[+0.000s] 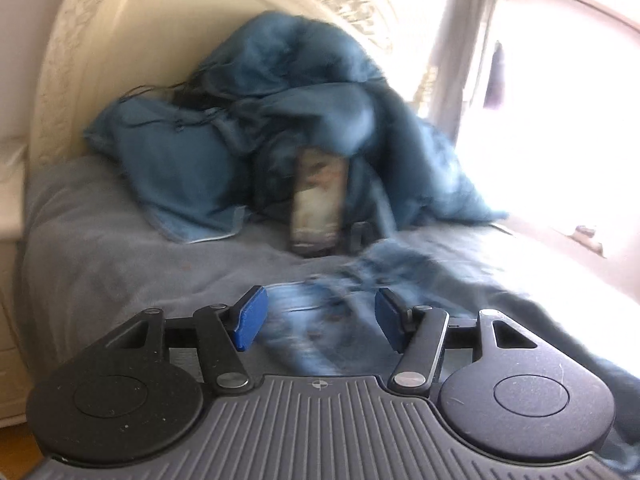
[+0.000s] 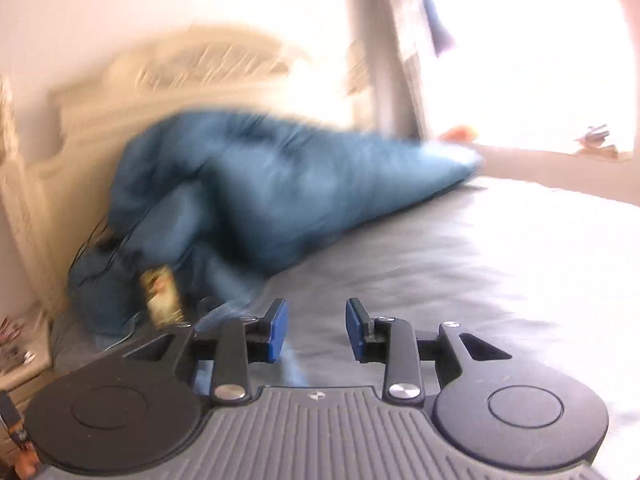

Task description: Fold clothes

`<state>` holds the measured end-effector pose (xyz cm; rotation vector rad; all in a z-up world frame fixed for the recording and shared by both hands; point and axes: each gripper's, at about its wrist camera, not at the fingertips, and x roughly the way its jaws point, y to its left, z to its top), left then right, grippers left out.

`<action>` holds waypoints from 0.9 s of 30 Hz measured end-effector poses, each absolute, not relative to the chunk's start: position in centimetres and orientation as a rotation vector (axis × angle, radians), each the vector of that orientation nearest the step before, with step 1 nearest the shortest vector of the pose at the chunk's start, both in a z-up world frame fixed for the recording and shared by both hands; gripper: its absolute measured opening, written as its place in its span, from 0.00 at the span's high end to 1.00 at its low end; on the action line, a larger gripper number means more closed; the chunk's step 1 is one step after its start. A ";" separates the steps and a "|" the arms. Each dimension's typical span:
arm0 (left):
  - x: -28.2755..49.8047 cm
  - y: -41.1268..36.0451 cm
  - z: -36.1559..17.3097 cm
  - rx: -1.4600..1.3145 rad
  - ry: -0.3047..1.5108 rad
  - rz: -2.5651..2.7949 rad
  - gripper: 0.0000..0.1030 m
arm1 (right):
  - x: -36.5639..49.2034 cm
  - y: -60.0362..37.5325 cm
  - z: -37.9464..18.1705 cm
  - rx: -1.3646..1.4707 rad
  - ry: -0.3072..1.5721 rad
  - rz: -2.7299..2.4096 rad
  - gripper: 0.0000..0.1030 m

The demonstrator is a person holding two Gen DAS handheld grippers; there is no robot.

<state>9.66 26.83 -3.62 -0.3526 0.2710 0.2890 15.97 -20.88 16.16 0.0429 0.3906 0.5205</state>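
A blue denim garment [image 1: 320,320] lies crumpled on the grey bed sheet [image 1: 120,248], right in front of and under my left gripper [image 1: 318,318], whose blue pads [image 1: 250,316] stand wide apart over it, holding nothing. My right gripper [image 2: 317,330] is open and empty above the bare sheet [image 2: 440,264]; a strip of the blue garment [image 2: 296,372] shows under it. Both views are blurred by motion.
A heap of blue bedding [image 1: 280,120] [image 2: 260,184] lies against the cream carved headboard [image 1: 100,40]. A phone [image 1: 318,200] [image 2: 162,296] leans upright against the heap. A bright window [image 2: 540,60] is at the right. A bedside table [image 2: 20,360] stands at the left.
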 end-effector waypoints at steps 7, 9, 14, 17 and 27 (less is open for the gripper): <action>10.9 17.0 -1.3 -0.278 0.319 0.000 0.41 | 4.0 -28.5 15.0 0.019 0.304 0.404 0.65; 11.3 13.6 -1.4 -0.254 0.340 -0.097 0.41 | 3.2 -27.4 12.6 -0.029 0.317 0.424 0.64; 12.8 6.6 -2.7 -0.210 0.424 -0.267 0.41 | 1.0 -24.6 6.8 -0.149 0.350 0.471 0.42; 13.8 4.6 -3.7 -0.199 0.472 -0.293 0.41 | -0.3 -22.9 3.3 -0.221 0.370 0.500 0.39; 15.5 5.0 -5.1 -0.129 0.488 -0.199 0.41 | 6.8 -17.6 -4.0 -0.292 0.528 0.540 0.92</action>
